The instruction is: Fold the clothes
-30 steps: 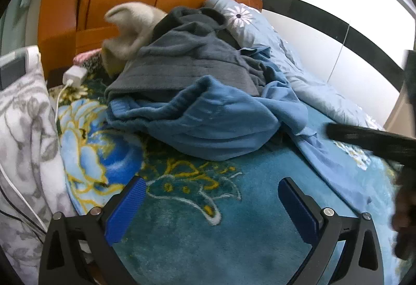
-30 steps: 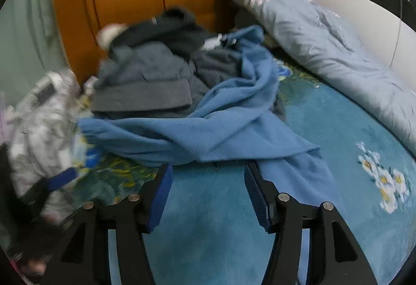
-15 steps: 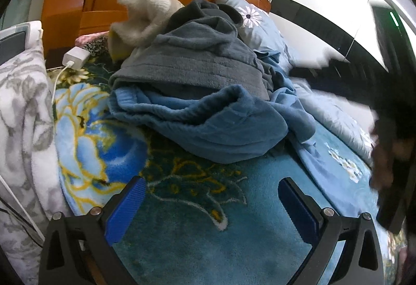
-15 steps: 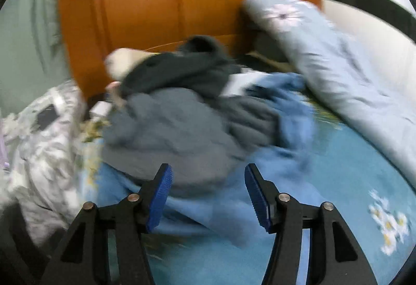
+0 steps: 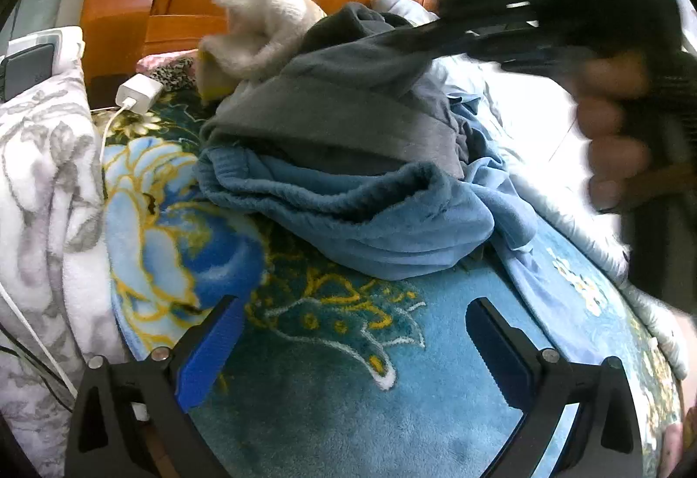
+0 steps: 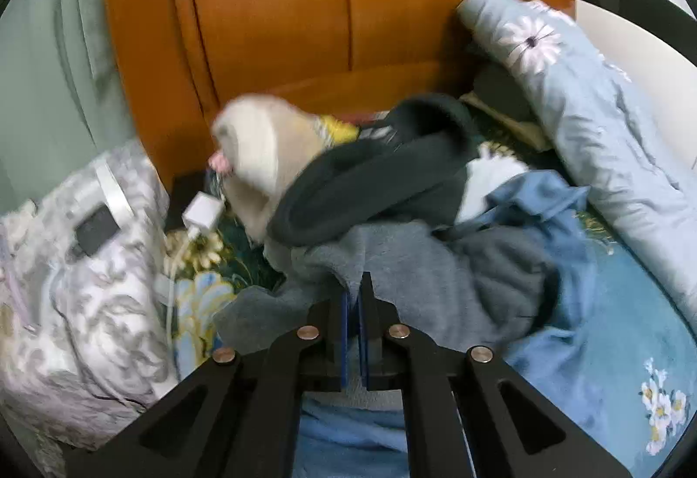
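Note:
A pile of clothes lies near the headboard: a grey fleece garment (image 5: 348, 103) (image 6: 457, 273) on top of a blue fleece one (image 5: 370, 225) (image 6: 544, 225), with a dark green hoodie (image 6: 379, 181) and a cream garment (image 5: 265, 29) (image 6: 257, 147) behind. My right gripper (image 6: 358, 290) is shut on a fold of the grey garment; it shows blurred in the left wrist view (image 5: 435, 38). My left gripper (image 5: 353, 330) is open and empty, low over the teal blanket (image 5: 331, 404), just short of the pile.
A grey-and-white patterned quilt (image 5: 39, 181) lies at the left with a phone (image 6: 93, 234) on it. A white charger (image 5: 139, 92) and its cable lie by the wooden headboard (image 6: 270, 20). A light blue flowered duvet (image 6: 588, 94) is at the right.
My right gripper has moved forward onto the pile and closed on the grey garment. My left gripper has edged closer to the pile and stayed open.

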Demonstrator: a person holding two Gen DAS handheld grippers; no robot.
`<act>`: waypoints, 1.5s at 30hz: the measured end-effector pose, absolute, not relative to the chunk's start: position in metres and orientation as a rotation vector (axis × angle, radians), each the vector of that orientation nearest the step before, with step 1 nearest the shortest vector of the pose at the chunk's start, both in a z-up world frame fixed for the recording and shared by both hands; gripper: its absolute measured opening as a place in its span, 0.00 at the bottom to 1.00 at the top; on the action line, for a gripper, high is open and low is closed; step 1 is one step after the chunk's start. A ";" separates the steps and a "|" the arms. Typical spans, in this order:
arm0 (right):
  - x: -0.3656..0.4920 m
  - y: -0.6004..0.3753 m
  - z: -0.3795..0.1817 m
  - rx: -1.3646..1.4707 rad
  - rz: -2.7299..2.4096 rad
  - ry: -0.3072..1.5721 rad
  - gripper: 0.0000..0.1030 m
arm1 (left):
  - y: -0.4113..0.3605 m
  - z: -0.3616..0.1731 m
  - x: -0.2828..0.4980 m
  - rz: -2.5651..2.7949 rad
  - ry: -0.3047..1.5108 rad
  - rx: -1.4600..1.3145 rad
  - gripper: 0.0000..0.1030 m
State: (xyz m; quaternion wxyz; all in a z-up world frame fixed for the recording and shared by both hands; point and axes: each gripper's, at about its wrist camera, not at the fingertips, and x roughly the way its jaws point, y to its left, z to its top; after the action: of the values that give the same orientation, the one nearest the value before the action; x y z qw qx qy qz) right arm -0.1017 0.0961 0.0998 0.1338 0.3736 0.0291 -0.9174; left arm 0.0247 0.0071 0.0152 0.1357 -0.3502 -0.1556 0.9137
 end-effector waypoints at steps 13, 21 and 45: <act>0.041 0.275 0.238 0.715 -3.071 -0.133 0.03 | 0.024 0.044 0.051 2.696 -0.306 -0.914 1.00; 0.131 0.359 0.282 0.456 -3.213 -0.305 0.03 | 0.058 0.055 0.073 2.681 -0.136 -0.893 1.00; 0.368 0.510 0.278 0.281 -3.830 -0.379 0.04 | 0.179 0.062 0.044 2.496 0.305 -0.886 1.00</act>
State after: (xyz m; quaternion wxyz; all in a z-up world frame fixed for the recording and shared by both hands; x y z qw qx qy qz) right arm 0.3684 0.5099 0.2776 -0.3510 0.0682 -0.0919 -0.9294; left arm 0.0438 0.1794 0.0615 0.2355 -0.3228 0.1111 0.9100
